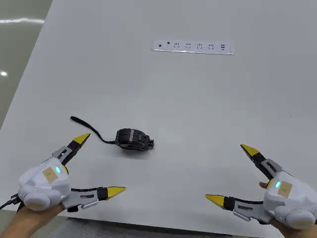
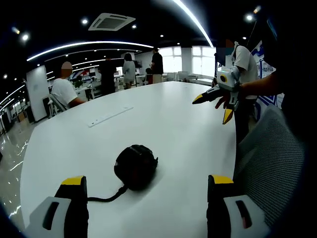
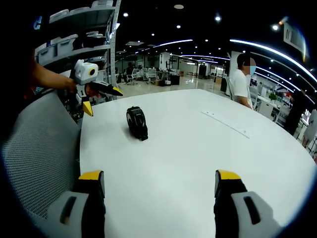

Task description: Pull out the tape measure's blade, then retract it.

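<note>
Small black tape measure, blade in, w/ thin black wrist strap, lies on the white surface just ahead of the left gripper. Its yellow-tipped jaws are spread wide, empty. Right gripper likewise spread, empty, well apart from the tape measure. Long white power strip sits far beyond both.

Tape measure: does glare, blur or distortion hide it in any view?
Head view: tape measure sharp, even light, faint shadow on the white table; glare only on the floor, top left. Left gripper view: fisheye bends the table edge; the tape measure reads as a dark blob. Right gripper view: same curving, tape measure crisp, no glare on it.
</note>
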Motion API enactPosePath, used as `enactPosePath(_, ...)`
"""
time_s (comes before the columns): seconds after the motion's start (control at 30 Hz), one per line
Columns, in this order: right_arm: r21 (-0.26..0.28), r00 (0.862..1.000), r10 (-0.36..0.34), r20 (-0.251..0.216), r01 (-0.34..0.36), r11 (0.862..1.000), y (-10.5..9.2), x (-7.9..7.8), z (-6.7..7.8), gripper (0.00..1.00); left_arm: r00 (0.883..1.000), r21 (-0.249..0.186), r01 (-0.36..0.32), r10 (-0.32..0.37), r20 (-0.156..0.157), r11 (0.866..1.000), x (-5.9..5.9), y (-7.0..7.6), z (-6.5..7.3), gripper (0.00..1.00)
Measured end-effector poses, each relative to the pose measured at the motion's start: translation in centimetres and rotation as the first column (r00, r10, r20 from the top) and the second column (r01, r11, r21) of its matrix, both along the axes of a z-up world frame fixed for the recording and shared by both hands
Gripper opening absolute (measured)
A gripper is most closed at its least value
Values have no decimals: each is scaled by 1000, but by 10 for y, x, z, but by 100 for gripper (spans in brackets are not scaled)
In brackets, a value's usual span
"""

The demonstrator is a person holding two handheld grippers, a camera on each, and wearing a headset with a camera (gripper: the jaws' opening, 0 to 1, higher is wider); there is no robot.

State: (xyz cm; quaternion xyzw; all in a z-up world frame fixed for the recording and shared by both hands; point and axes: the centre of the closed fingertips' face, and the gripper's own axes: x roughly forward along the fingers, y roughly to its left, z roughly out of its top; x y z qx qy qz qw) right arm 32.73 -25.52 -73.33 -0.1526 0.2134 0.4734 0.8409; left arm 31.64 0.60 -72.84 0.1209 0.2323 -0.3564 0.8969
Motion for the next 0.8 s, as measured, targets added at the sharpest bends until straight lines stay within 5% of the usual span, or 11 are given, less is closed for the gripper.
enactPosePath(0.8, -57, 986, 165, 13, -164, 985, 20, 19, -8, 79, 986, 87, 157, -152, -63, 984, 24, -1, -11, 88)
